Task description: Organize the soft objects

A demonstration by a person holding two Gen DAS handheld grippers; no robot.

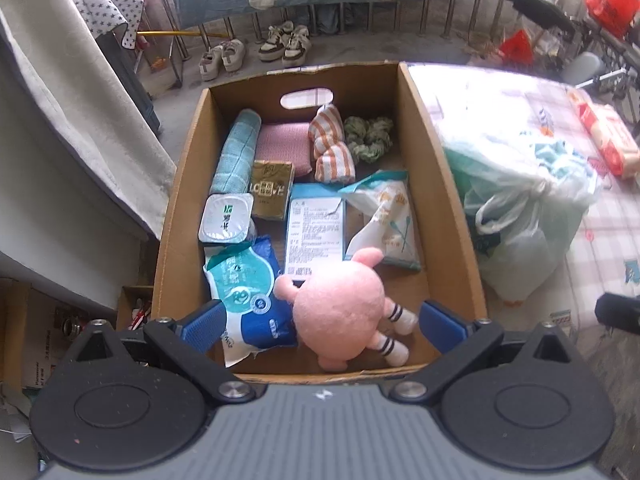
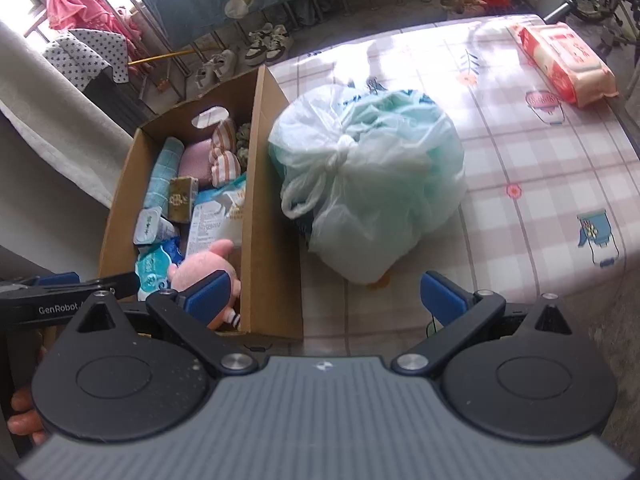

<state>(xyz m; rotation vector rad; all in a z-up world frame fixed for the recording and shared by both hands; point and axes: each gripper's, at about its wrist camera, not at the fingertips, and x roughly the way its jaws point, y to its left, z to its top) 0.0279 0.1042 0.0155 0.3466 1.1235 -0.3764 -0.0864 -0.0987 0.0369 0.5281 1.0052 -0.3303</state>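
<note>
We hold the left gripper (image 1: 320,320) over the cardboard box (image 1: 420,128), jaws released; the pink plush toy (image 1: 340,308) lies inside, already stowed. The right gripper (image 2: 324,296), jaws spread and empty, faces the knotted plastic bag (image 2: 368,184) on the tabletop (image 2: 540,152), presumably next.

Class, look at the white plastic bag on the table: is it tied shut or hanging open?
Tied shut. The plastic bag has its handles pulled into a knot on top, closing it over pale green contents.
</note>
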